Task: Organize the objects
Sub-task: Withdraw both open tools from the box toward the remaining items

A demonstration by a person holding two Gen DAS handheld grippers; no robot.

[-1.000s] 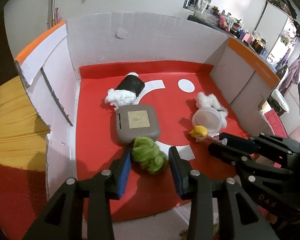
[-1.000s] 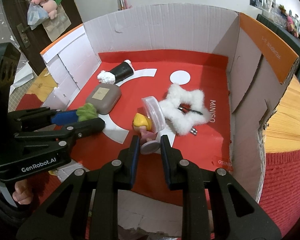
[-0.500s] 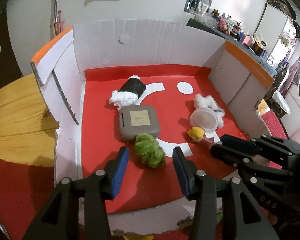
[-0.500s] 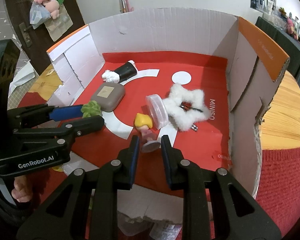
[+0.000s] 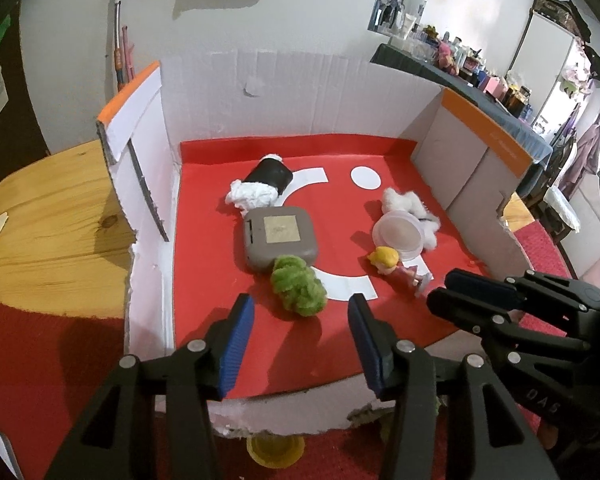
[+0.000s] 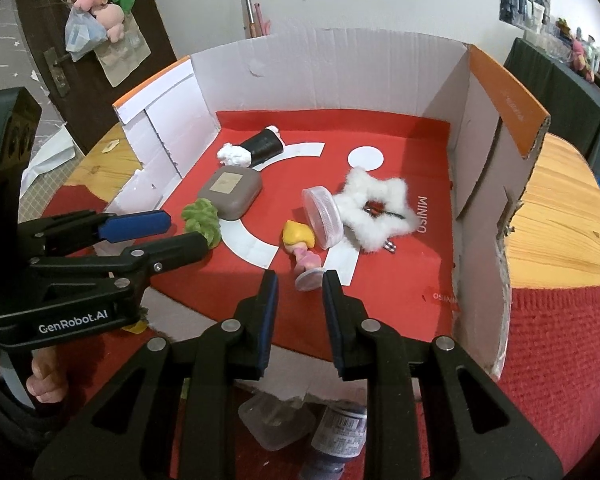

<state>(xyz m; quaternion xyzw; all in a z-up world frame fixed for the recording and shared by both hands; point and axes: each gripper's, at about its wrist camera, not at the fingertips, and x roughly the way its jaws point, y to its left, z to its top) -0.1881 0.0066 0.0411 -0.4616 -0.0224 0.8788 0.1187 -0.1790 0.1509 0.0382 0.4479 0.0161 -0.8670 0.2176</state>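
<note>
An open cardboard box [image 5: 300, 100] with a red floor holds the objects. A green fluffy tuft [image 5: 298, 290] lies against a grey square case [image 5: 280, 238]. My left gripper [image 5: 300, 320] hovers just short of the tuft, its jaws opening with nothing between them. A small yellow-haired doll [image 6: 300, 240] lies beside a clear round lid [image 6: 324, 216] and a white fluffy star [image 6: 376, 208]. My right gripper [image 6: 299, 280] is shut to a narrow gap, and the doll's base sits just ahead of its tips, not pinched. A black roll with white stuffing [image 5: 266, 182] lies at the back.
The box stands on a wooden table [image 5: 40, 220] with a red cloth [image 6: 560, 340]. Its front wall is low and torn. A bottle [image 6: 332, 432] and clear plastic lie under the front edge. A hand [image 6: 44, 384] grips the left tool.
My left gripper's jaws have spread away from the green tuft and drawn back, leaving it on the red floor. The right gripper has backed off slightly from the doll.
</note>
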